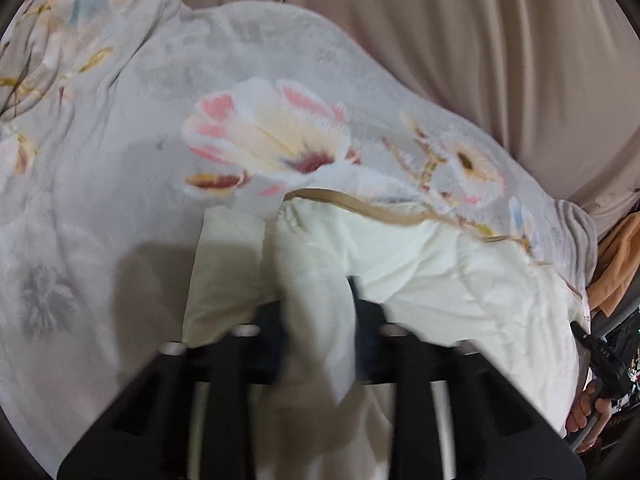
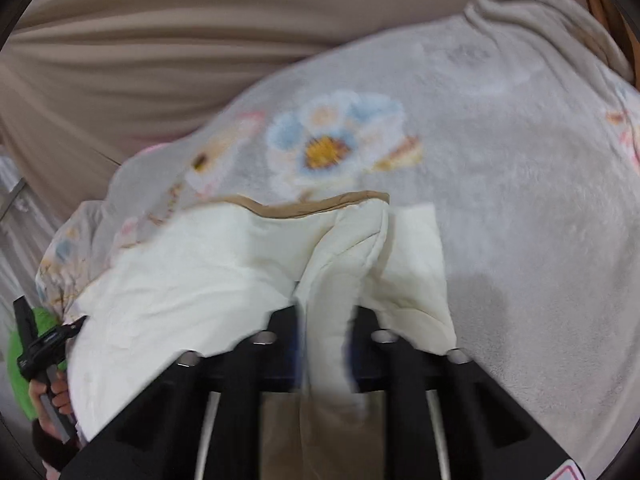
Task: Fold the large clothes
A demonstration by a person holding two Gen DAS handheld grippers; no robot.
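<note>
Here, a cream quilted garment (image 1: 420,256) with tan trim lies on a grey floral fleece blanket (image 1: 120,160), which spreads over a beige sheet (image 1: 480,60) that fills the far side; an orange cloth (image 1: 616,260) shows at the far right edge in the left wrist view, and something green (image 2: 28,360) at the left edge in the right wrist view. The left gripper (image 1: 316,320) is nearly closed, pinching a fold of the cream garment, and the right gripper (image 2: 326,336) is likewise nearly closed on another fold. No readable writing shows.
</note>
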